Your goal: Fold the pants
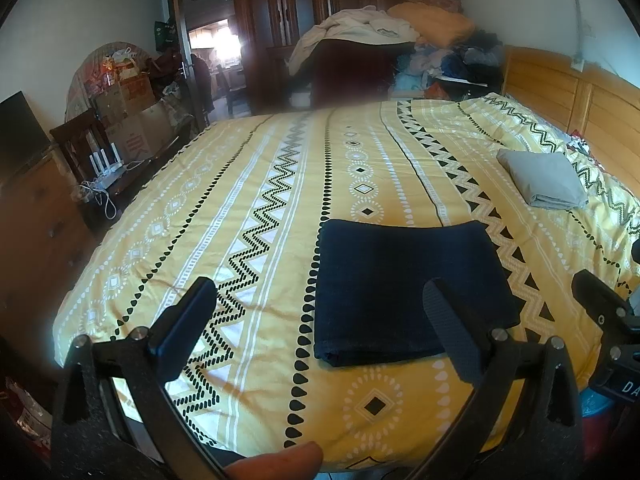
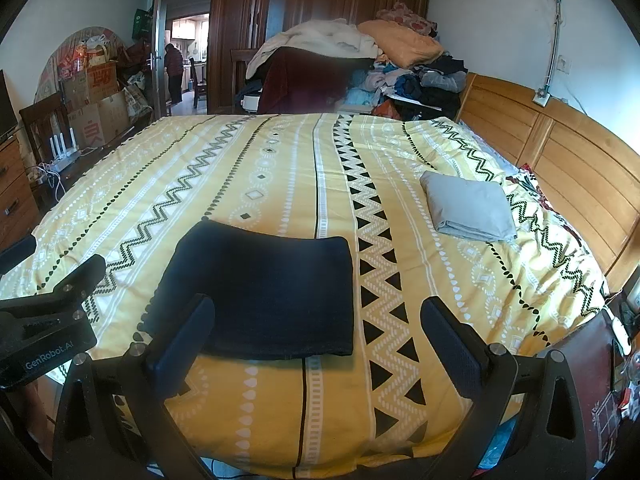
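Your left claw (image 1: 316,320) hangs above the near edge of the bed (image 1: 248,184), its fingers spread wide apart and holding nothing. The left finger (image 1: 186,328) sits over the zigzag stripe of the yellow patterned cover, while the right finger (image 1: 456,332) overlaps the near right part of the dark navy pants (image 1: 400,280) in the left wrist view; whether it touches the cloth you cannot tell from this angle.

The pants (image 2: 264,288) lie folded into a compact rectangle close to the near edge of the bed, roughly midway along it, flat on the cover.

Your right claw (image 2: 316,340) is also held over the near edge, fingers wide apart and empty. Its left finger (image 2: 180,344) overlaps the near left corner of the pants, and its right finger (image 2: 452,344) is over bare cover beside the triangle stripe.

Further right, a folded grey garment (image 2: 468,208) rests toward the headboard (image 2: 568,160) side of the bed, well apart from the pants. Beyond the far edge, a heap of clothes and bedding (image 2: 360,52) is piled up.
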Motion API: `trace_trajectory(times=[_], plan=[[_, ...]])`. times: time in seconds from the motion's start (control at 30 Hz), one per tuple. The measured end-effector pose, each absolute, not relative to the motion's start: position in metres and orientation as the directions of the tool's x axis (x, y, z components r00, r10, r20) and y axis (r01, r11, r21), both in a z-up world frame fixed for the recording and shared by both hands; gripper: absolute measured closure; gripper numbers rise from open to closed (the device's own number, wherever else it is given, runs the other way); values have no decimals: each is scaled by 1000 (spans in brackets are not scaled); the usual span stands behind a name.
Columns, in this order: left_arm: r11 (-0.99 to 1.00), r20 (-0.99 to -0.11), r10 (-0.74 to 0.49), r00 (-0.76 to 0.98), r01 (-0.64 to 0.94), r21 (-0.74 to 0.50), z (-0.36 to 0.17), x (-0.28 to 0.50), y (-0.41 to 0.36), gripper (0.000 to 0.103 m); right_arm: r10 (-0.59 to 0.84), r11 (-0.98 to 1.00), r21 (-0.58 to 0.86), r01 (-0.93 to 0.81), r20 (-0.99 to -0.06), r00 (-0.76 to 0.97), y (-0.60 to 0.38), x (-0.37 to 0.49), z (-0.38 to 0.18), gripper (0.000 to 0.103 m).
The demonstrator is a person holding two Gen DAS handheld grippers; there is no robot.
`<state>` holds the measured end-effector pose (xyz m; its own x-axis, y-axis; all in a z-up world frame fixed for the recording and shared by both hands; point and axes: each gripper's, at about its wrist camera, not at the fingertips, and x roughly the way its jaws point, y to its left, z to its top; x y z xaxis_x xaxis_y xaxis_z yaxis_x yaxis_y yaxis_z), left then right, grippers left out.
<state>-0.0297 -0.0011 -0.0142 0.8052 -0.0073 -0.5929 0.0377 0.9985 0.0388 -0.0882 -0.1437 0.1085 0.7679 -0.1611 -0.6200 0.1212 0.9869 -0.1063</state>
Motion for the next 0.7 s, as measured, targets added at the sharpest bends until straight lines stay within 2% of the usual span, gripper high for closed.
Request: trace_trajectory(times=[0.7], plan=[[998,-606,-6,795,41,44,-21,-25,5,0,-156,988,-103,117,-634,757,-143,-86,99,0]])
